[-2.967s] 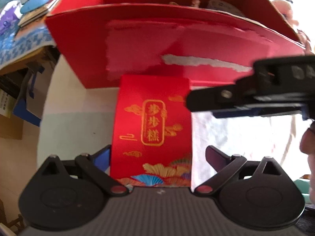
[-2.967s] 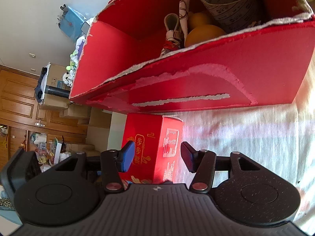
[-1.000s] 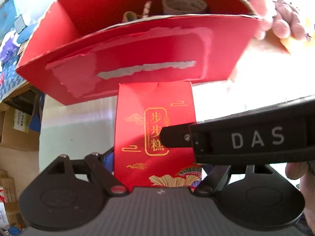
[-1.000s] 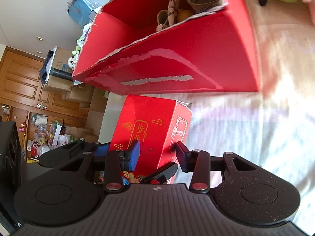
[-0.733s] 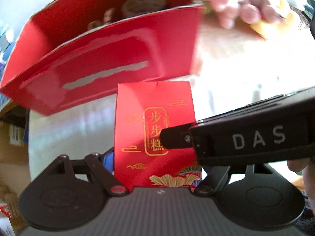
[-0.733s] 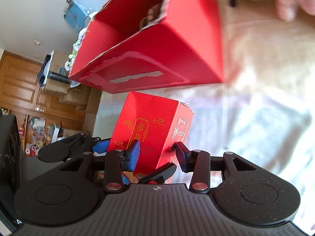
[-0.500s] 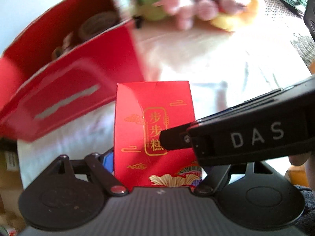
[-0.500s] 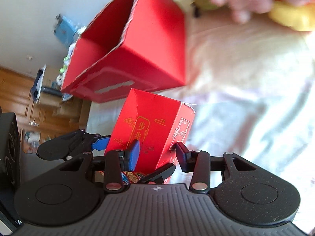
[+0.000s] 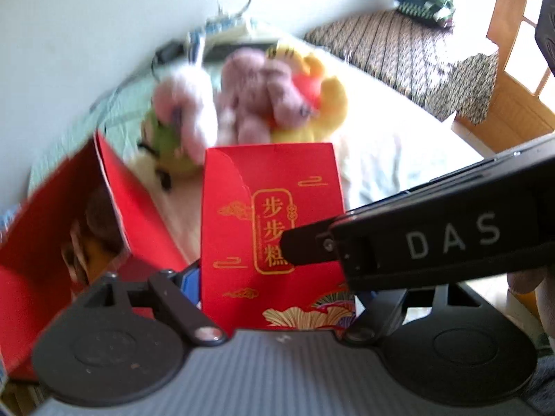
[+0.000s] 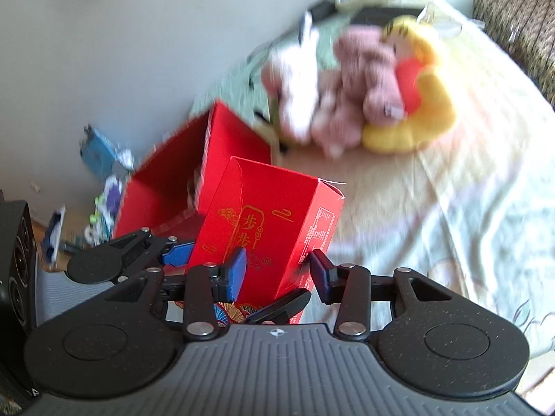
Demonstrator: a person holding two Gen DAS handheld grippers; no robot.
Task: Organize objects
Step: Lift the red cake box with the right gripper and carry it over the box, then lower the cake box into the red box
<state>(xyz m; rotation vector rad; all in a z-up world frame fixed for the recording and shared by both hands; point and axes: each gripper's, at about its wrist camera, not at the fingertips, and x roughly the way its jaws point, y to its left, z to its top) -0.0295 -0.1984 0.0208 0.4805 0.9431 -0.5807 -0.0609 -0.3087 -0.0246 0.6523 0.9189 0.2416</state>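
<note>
In the left wrist view, the left gripper (image 9: pixel 277 287) is clamping the small red carton (image 9: pixel 274 222) between its jaws, the blue pads pressing on the carton's two narrow sides while the gold-lettered face is turning up toward the camera; the carton appears lifted off the bed (image 9: pixel 399 145), probably because it is being carried toward a container. The black body of the right gripper (image 9: pixel 433 242) is crossing in from the right of the jaws and lying over the carton's lower right part, seemingly steadying the load. To the left of the jaws the big red box (image 9: pixel 62 228) is standing open-topped, with blurred things inside that cannot be identified. Beyond the jaws a heap of plush toys (image 9: pixel 249 104) is lying on the bed. In the right wrist view, the right gripper (image 10: pixel 277 270) is holding its jaws part open around the carton's (image 10: pixel 267 218) near corner, one pad at the lettered face and one at the side with fine print; whether the pads are pressing or merely bracketing cannot be told. The left gripper (image 10: pixel 166 260) is showing left of these jaws, gripping the same carton. Behind the carton the big red box (image 10: pixel 166 180) is gaping open, its contents hidden here, and the plush toys (image 10: pixel 364 86) are lying well beyond the jaws.
</note>
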